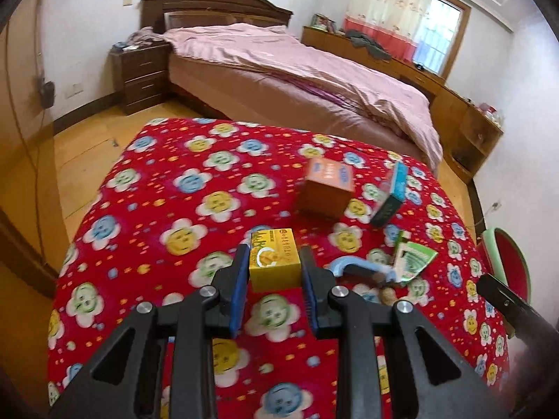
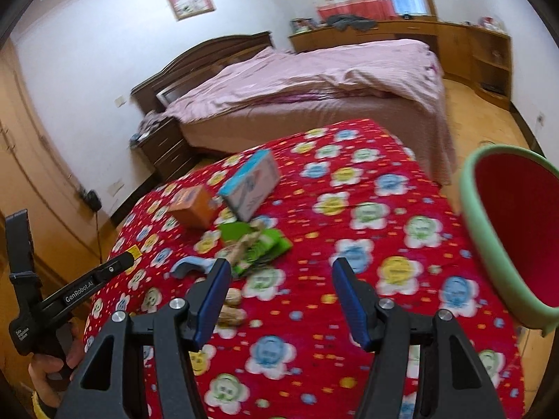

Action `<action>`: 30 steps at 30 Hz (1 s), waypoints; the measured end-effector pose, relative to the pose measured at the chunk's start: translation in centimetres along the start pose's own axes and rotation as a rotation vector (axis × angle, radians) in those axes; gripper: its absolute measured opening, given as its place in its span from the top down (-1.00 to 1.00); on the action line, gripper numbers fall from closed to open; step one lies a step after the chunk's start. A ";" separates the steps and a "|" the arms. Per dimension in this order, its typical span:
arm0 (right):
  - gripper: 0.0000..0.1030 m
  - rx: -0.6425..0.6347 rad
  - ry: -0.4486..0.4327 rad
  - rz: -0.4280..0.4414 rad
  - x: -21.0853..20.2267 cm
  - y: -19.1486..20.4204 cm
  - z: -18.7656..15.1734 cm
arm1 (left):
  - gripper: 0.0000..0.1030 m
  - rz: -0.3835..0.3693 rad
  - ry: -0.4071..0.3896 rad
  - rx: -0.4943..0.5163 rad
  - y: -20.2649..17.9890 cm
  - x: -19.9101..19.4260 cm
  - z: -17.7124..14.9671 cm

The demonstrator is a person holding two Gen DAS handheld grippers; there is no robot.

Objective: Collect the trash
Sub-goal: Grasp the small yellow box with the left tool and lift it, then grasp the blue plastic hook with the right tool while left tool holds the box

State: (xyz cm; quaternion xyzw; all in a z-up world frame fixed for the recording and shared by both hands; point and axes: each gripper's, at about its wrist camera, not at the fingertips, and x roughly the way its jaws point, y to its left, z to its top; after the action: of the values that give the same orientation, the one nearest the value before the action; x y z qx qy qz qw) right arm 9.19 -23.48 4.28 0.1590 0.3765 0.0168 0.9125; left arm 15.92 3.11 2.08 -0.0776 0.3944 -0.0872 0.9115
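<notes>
Left gripper clamps small yellow cardboard box; right gripper empty, jaws apart. Keep box level, release over green-rimmed red bin off cloth's right edge.

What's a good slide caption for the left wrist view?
Left gripper shut on a yellow box above the red flowered cloth, with more trash lying beyond.

Motion smears the print on my small yellow cardboard box beyond reading; the orange carton behind it blurs likewise; the green-rimmed red plastic bin runs off the right edge.
</notes>
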 end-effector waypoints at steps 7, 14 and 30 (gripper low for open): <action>-0.23 -0.104 0.065 0.046 3.3 3.8 0.2 | 0.45 0.063 0.010 -0.030 2.2 -0.2 -0.9; -0.23 -0.199 0.129 0.070 6.8 6.6 0.4 | 0.45 0.097 0.020 -0.049 3.4 0.0 -1.1; -0.23 -0.388 0.183 0.055 10.9 8.8 1.2 | 0.45 0.098 0.042 -0.065 3.8 0.6 -1.3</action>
State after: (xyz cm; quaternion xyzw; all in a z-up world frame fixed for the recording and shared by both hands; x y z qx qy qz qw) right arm 18.62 -13.82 0.25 -0.0114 0.4430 0.1282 0.8872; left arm 15.75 6.58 0.01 -0.0858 0.4194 -0.0315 0.9032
